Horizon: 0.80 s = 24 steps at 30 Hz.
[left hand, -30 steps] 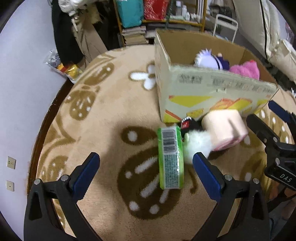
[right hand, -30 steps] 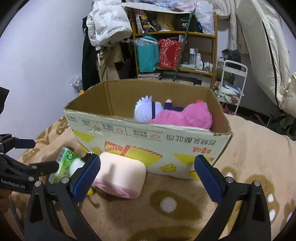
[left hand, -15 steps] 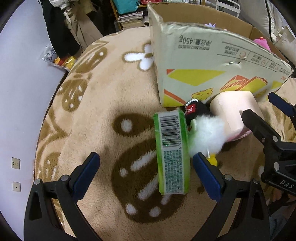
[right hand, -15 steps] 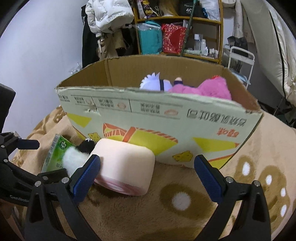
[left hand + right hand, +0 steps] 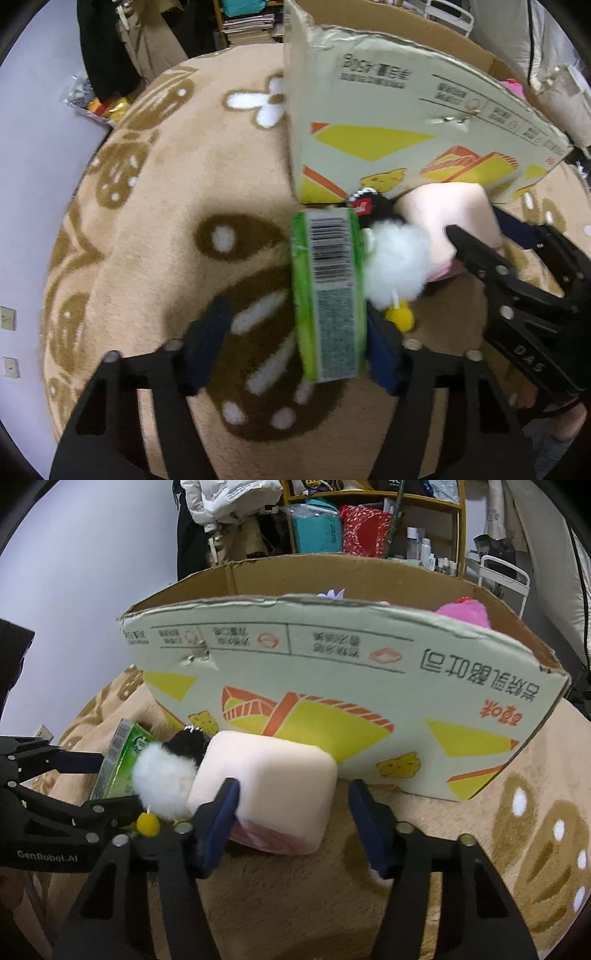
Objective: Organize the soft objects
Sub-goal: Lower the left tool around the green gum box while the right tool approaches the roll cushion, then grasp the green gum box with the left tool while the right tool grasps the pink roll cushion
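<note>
The left hand-held gripper point(image 5: 295, 341) has just been closing around the green packet point(image 5: 328, 295), which lies on the beige rug point(image 5: 166, 221); its right pad touches the packet's side while the left pad stands apart (no full grip). The right hand-held gripper point(image 5: 295, 823) has likewise been narrowing about the pink foam roll point(image 5: 273, 790), left pad touching, right pad just clear; a white fluffy toy point(image 5: 397, 267) sits between both items, before the cardboard box point(image 5: 332, 686).
</note>
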Tool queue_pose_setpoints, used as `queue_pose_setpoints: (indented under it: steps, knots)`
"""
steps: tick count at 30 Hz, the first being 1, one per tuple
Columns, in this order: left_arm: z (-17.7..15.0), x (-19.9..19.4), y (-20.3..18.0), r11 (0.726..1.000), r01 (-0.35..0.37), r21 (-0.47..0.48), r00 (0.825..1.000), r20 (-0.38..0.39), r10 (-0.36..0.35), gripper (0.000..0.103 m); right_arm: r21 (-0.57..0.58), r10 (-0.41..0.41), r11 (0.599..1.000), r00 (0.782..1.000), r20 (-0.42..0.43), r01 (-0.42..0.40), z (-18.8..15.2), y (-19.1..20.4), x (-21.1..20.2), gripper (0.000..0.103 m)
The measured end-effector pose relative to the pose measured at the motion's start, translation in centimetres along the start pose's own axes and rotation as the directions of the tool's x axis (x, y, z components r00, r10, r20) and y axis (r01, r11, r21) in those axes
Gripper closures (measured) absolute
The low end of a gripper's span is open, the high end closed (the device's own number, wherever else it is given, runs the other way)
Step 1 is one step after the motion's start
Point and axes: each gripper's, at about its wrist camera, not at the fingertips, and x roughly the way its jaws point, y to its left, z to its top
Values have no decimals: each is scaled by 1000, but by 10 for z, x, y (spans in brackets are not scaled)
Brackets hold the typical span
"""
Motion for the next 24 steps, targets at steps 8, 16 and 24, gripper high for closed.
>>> queue_pose_setpoints:
  steps: [8,16,24]
  knots:
    - [-2,-2,-1,997,77,-30,997,7,-77,73,-3,20,1000,1000,2,-20,-2,0,-3,60]
    - [-6,-8,0,995,89,-45,996,25,-88,75,-23,3,1000,1000,29,-2,-3,8,-8,71]
    - [-15,-20,2,997,57,-60,997,59,-54,75,-37,-8,999,999,46,10,-4,10,-19,73]
